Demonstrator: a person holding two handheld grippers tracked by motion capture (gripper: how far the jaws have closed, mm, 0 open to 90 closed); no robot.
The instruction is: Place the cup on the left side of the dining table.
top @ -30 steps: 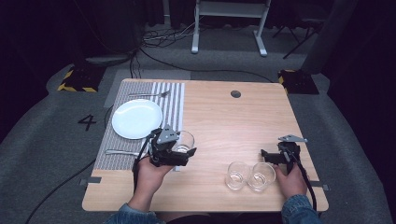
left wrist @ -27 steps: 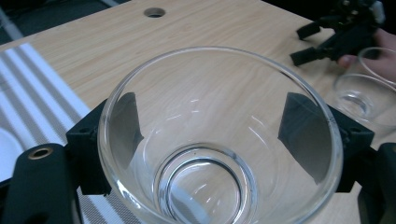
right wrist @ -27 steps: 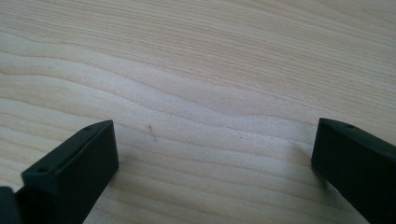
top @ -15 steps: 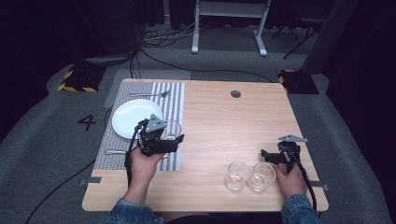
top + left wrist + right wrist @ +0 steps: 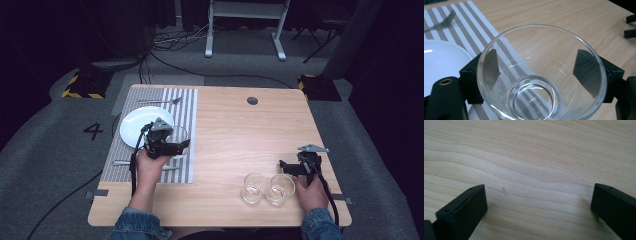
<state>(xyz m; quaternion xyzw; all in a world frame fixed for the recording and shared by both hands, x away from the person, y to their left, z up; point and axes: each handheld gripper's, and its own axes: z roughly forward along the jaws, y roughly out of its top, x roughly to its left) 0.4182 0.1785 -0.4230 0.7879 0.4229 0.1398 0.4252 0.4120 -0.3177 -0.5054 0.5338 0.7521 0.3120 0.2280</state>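
While the left hand-held gripper (image 5: 177, 145) grips a glass (image 5: 541, 75) just beside the plate (image 5: 137, 122), two glasses (image 5: 267, 188) wait far from it. Beside them the right hand-held gripper (image 5: 539, 207) gapes wide, empty; the place setting looks partway done.

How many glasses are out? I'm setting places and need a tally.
3: one glass held in the left gripper over the striped placemat, two glasses side by side near the table's front edge.

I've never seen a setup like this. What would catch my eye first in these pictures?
Probably the clear glass clamped between the jaws of the left claw, held over the striped placemat beside the white plate. Next, two more empty glasses stand side by side near the table's front edge, just beside the right claw, whose jaws stand wide apart over bare wood.
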